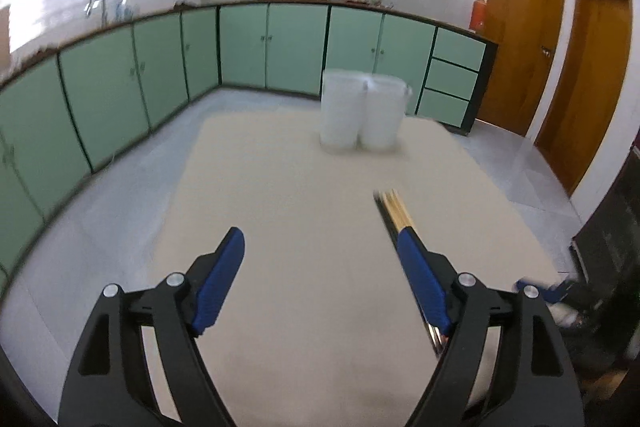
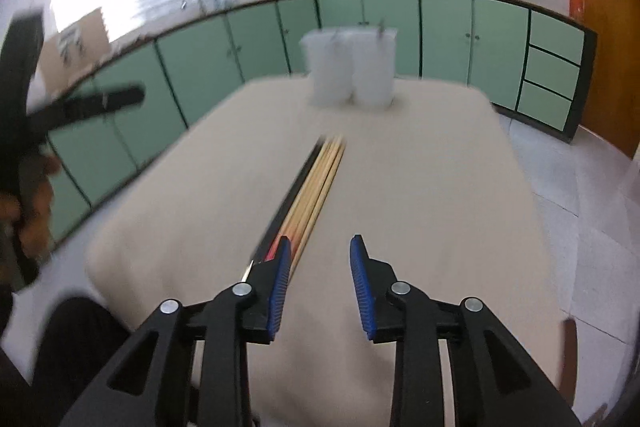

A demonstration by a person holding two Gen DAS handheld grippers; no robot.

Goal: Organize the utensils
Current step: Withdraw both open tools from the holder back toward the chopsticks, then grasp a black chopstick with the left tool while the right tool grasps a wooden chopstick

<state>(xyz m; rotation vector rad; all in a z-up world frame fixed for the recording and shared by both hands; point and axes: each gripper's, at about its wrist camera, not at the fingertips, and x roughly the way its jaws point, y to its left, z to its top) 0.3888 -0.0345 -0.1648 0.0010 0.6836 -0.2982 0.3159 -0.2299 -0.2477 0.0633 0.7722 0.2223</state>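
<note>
Chopsticks (image 2: 316, 187) are lying bundled on the cloth-covered table (image 2: 420, 187), short of two white holders (image 2: 352, 67). Left gripper (image 1: 320, 259) is being held spread wide, right gripper (image 2: 318, 267) partly spread, both empty. Light, stiff, slippery sticks are probably best pinched mid-length.

A bundle of chopsticks (image 2: 320, 183) lies flat on the beige table (image 2: 420, 187), pale wooden sticks side by side with a dark one along their left edge, running lengthwise toward the far end. There, two white translucent containers (image 2: 350, 69) stand upright, touching side by side.
</note>
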